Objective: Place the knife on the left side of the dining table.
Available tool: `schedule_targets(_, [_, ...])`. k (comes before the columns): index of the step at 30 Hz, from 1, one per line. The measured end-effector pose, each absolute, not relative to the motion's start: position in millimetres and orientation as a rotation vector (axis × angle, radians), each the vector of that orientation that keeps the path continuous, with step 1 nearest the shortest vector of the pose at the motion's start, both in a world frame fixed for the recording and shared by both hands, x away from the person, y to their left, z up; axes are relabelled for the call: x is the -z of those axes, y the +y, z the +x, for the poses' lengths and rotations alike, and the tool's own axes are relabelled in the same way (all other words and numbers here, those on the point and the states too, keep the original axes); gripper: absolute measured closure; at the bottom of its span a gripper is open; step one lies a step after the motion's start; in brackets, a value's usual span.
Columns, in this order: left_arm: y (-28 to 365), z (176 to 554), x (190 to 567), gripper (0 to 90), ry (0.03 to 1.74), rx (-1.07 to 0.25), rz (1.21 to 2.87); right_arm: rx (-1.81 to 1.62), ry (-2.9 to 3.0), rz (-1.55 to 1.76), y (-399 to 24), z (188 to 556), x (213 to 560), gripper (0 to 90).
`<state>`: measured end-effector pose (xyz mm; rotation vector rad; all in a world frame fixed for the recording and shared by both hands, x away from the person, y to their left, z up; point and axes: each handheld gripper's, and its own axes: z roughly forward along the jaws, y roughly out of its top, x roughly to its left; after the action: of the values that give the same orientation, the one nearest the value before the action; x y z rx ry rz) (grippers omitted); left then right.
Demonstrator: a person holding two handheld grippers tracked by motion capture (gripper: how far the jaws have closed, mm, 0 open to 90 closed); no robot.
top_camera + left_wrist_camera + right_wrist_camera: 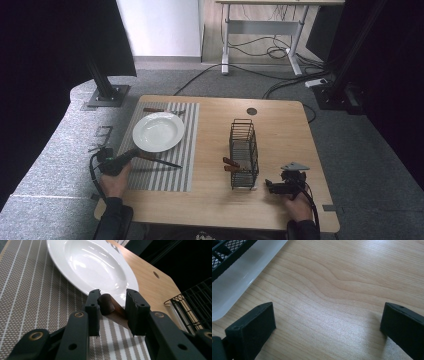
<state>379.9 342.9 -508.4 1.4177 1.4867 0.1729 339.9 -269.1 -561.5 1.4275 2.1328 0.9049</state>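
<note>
A recording bay in a lab or office, dressed as a dining place. A light wooden table with rounded corners [280, 200] stands on grey carpet [350, 145], flanked by black curtains [45, 75] and black metal stands bolted to floor plates [106, 92]. Behind it, a white-framed desk [260, 30] trails loose black cables [270, 50] to a power strip [316, 82]. The domestic props are few: a grey striped woven placemat [165, 175], a white ceramic deep plate [158, 131] and a black wire cutlery basket [244, 155].
</note>
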Motion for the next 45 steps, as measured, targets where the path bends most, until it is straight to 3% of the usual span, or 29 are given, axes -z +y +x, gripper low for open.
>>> schedule_targets(25, [360, 390, 544, 56.7, 1.543, -0.189, 1.496, -0.904, 2.132, 1.427, -269, 340, 562, 0.0])
schedule_targets(45, [351, 397, 545, 56.2, 1.563, -0.348, 1.697, -0.905, 2.133, 1.427, -269, 340, 561, 0.0])
